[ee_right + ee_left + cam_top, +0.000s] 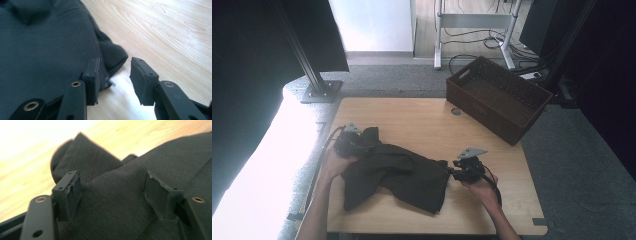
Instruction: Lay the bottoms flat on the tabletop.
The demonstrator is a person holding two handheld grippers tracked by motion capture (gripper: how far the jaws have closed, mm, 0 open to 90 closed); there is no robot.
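Observation:
A dark, crumpled garment (397,172) lies spread across the near half of the wooden table (412,115). My left gripper (354,145) is at the garment's far left corner. In the left gripper view its jaws (113,187) stand apart, and a ridge of the dark cloth (120,210) bulges up between them and reaches both pads. My right gripper (457,172) is at the garment's right edge. Its jaws (113,72) are open with bare wood showing between them, and a fold of the cloth (45,50) lies against the left pad.
A dark brown basket (497,97) sits on the table's far right corner, overhanging the edge. A small round grommet (456,111) is set in the tabletop near it. A black stand base (319,90) is on the floor beyond the left corner.

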